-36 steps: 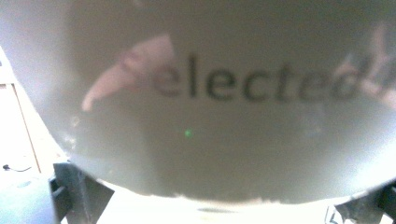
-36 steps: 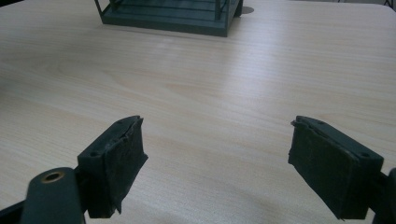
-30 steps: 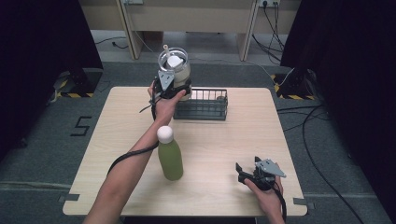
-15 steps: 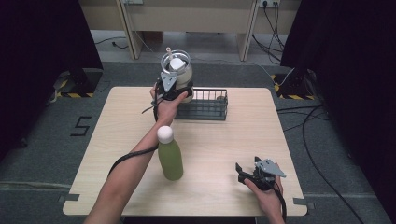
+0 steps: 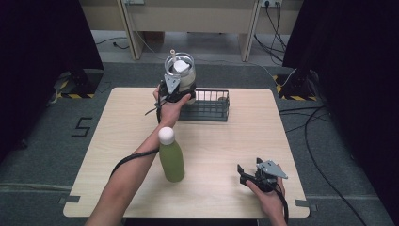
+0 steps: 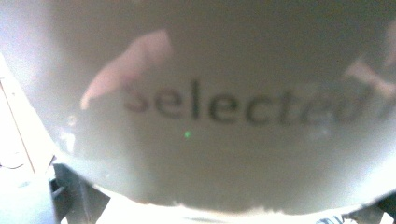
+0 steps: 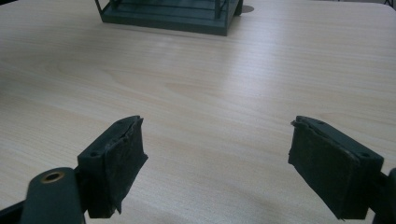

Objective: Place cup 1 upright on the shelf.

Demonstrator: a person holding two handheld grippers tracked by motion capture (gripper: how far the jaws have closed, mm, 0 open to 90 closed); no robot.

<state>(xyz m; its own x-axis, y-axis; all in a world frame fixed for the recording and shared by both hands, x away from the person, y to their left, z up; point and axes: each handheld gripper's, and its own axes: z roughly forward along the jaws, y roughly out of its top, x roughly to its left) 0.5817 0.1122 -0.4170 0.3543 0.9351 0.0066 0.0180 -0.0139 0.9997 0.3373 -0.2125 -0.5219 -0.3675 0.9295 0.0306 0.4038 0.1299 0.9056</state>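
Spanning the middle of the high view, the pale wood-grain counter (image 5: 226, 141) sits on a grey carpeted floor (image 5: 47, 155), where a black "5" (image 5: 81, 127) is marked to the left of the frame. Dark curtains (image 5: 42, 52) close in on both sides, beige furniture panels (image 5: 188, 14) stand along the top edge, and yellow-and-black striped blocks (image 5: 68, 89) lie on the floor at either upper corner, with cables (image 5: 306, 127) trailing down the right. A dark wire basket (image 5: 207, 106) stands at the counter's far edge, upper centre. Just left of it the left tongs (image 5: 176, 84) are clenched on a clear jar (image 5: 181, 73) with something pale inside, held up above the counter's far edge — in the left gripper view the jar's wall sits close against the lens, the blurred word "selected" (image 6: 243, 107) printed across it. A green bottle (image 5: 171, 160) with a white cap stands upright at lower centre, beside the forearm. At the lower right the right tongs (image 5: 244, 172) rest low over the counter, released and empty — the right gripper view shows the two black pads (image 7: 123, 158) standing apart over bare wood, the basket at the top of that frame.
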